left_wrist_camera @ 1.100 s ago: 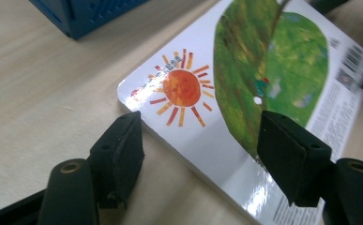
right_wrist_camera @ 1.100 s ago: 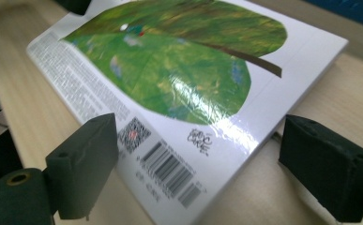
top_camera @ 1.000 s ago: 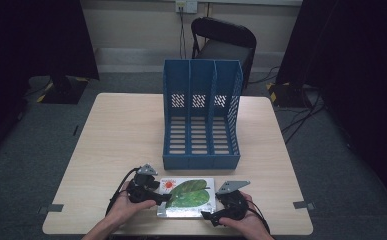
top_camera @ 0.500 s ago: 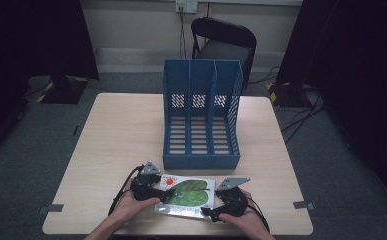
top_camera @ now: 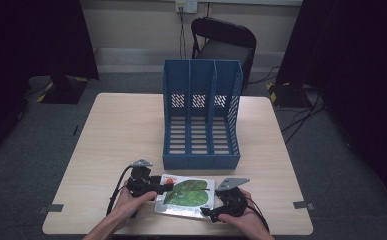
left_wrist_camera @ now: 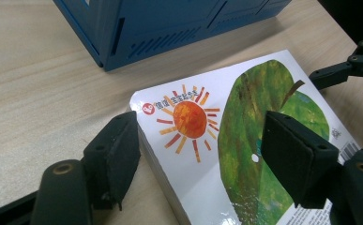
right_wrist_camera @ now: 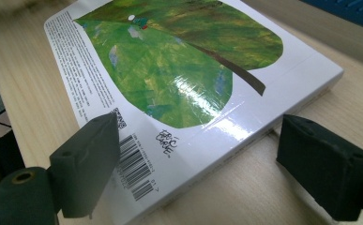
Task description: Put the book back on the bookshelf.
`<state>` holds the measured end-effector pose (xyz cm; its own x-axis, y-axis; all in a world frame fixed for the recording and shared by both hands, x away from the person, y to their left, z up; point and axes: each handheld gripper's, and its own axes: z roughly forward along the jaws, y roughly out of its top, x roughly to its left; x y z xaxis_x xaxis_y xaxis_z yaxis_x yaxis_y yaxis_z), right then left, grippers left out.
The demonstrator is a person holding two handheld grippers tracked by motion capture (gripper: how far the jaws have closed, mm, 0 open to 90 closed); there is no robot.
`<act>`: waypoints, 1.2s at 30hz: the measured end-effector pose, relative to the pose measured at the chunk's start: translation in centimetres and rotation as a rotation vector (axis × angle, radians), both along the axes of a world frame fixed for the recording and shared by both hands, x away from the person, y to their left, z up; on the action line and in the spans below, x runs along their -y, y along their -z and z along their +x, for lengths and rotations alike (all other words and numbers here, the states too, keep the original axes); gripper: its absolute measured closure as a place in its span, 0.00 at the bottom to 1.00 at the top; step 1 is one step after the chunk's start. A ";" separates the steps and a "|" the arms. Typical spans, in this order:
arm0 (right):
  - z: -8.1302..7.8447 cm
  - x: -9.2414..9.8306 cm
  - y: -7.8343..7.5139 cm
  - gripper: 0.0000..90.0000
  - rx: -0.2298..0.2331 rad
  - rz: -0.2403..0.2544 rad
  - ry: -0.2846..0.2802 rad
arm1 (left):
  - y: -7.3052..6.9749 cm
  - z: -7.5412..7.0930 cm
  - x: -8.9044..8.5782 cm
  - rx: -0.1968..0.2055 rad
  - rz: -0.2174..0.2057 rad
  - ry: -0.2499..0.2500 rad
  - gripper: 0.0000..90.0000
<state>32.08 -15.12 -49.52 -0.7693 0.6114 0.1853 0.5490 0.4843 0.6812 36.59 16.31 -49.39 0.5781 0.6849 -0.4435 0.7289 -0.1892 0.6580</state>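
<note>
A picture book (top_camera: 186, 195) with a green leaf and an orange sun on its white cover lies flat near the table's front edge. My left gripper (top_camera: 163, 184) is at its left end and open. Its jaws have just been closing, with the book's sun corner (left_wrist_camera: 188, 117) between them. One pad (left_wrist_camera: 118, 150) sits against the book's side edge while the other hovers over the leaf. My right gripper (top_camera: 206, 212) is at the right end, open wide (right_wrist_camera: 200, 129) astride the barcode corner (right_wrist_camera: 137, 164). One of its pads is over the cover and the other over bare table.
A blue three-slot file holder (top_camera: 201, 125) lies on its back on the table (top_camera: 121, 130) just behind the book, its open slots facing up. A black chair (top_camera: 223, 40) stands beyond the far edge. Cables trail from both grippers toward the front edge.
My left hand has shifted slightly at the book's left end. The book and the right gripper have stayed where they were.
</note>
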 end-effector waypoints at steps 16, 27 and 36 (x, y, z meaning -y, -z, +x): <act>0.3 0.1 0.0 0.12 -0.007 -0.001 0.017 | -0.5 -0.5 -1.7 -0.075 -0.184 -0.014 0.43; 0.3 0.3 -0.2 0.12 -0.002 0.017 0.031 | -0.8 -0.4 -2.2 -0.082 -0.310 -0.037 0.51; 0.2 0.3 -0.3 0.13 0.008 0.012 0.032 | -0.7 -0.4 -2.1 -0.086 -0.279 -0.024 0.52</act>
<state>32.31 -15.42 -49.21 -0.7507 0.6338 0.1865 0.5586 0.4581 0.6915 36.15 18.40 -48.71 0.5156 0.5421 -0.6635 0.7862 0.0084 0.6179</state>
